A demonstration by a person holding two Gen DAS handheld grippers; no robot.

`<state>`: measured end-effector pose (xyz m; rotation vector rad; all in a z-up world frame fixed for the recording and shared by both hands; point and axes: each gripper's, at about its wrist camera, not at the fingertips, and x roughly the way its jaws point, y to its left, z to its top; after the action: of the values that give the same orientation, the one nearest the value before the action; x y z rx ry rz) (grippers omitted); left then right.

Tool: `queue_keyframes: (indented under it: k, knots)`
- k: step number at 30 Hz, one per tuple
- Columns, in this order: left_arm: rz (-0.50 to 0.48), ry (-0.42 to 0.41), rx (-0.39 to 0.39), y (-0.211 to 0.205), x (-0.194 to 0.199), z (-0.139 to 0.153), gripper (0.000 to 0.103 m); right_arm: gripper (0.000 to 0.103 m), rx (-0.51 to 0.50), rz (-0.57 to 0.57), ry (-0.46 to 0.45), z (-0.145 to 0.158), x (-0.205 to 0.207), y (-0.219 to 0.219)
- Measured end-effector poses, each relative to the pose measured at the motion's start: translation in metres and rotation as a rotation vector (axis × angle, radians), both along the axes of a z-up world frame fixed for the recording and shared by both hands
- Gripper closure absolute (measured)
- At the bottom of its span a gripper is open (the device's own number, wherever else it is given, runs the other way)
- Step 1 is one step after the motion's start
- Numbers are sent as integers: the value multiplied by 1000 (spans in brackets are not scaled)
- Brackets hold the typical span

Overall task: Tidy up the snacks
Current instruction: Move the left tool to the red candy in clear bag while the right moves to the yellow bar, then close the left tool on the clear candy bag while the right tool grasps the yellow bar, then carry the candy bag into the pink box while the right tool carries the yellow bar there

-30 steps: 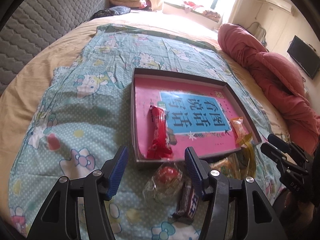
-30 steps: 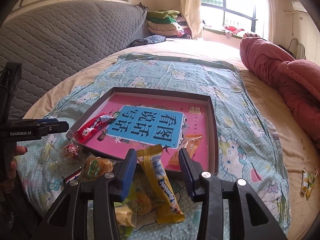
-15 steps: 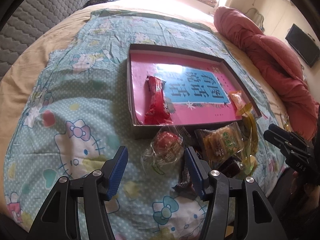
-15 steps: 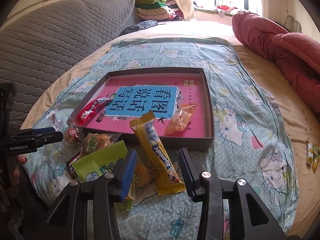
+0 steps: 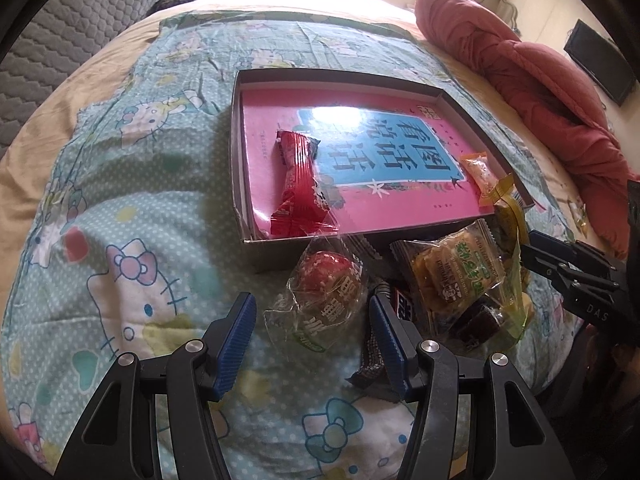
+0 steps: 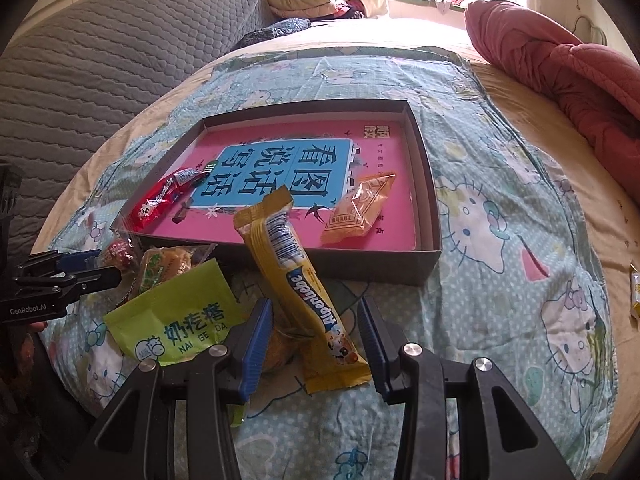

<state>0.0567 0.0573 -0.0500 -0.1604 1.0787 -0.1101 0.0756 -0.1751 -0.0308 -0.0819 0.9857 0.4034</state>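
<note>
While both tools hang over the snack pile at the near edge of the bed (image 6: 592, 208), neither grips anything. Left tool (image 5: 310, 332): jaws apart, released, with the clear-wrapped red candy (image 5: 326, 280) lying between the blue pads, touching neither as far as I can tell. Right tool (image 6: 314, 336): jaws apart, released, straddling the lower end of the long yellow bar (image 6: 304, 292); pads look clear of the wrapper.

Container: shallow grey box (image 6: 428, 184) on the cartoon-cat cloth (image 5: 120, 208). Its floor is covered by a pink book (image 5: 272, 148) with a blue title panel. Inside, on the book:
- red wrapped bar (image 5: 298, 188), at 9 o'clock in the box in the right wrist view, lying along the left wall
- small orange packet (image 6: 360, 208), at 4 o'clock in the box, near the right wall

Outside the box, against its near wall:
- long yellow bar, top end leaning over the box rim, bottom end on the cloth
- green pouch (image 6: 176, 316), at 9 o'clock from the right tool, flat on the cloth
- clear pack of yellow biscuits (image 5: 456, 276), at 2 o'clock from the left tool
- dark wrapped bar (image 5: 384, 320), mostly hidden behind the left tool's right finger
- red candy touches the box's near wall

One small yellow packet (image 6: 634, 292) lies well apart, at 3 o'clock on the bare bedsheet. Red quilt (image 6: 560, 64) bunched at 2 o'clock.
</note>
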Motion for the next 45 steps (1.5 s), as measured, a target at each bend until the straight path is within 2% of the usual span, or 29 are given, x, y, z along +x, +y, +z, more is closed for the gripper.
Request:
queue_keyframes:
  k: [12, 15, 25, 26, 29, 34, 45]
  knots:
    - [-15, 16, 6, -3, 6, -9, 42, 60, -27, 80, -27, -7, 5, 19]
    - [-16, 17, 12, -4, 8, -11, 42, 68, -29, 94, -32, -9, 6, 23]
    - [-24, 10, 15, -5, 11, -14, 42, 78, -31, 114, -59, -7, 5, 28]
    - [-23, 10, 10, -4, 12, -14, 43, 78, -27, 113, -59, -6, 5, 27]
    - [-26, 17, -9, -3, 14, -15, 57, 79, -10, 111, -58, -3, 4, 25]
    - [-41, 14, 2, -7, 14, -15, 58, 79, 28, 106, -57, 3, 1, 20]
    - [-22, -29, -33, -3, 5, 0, 59, 79, 80, 72, -96, 25, -1, 12]
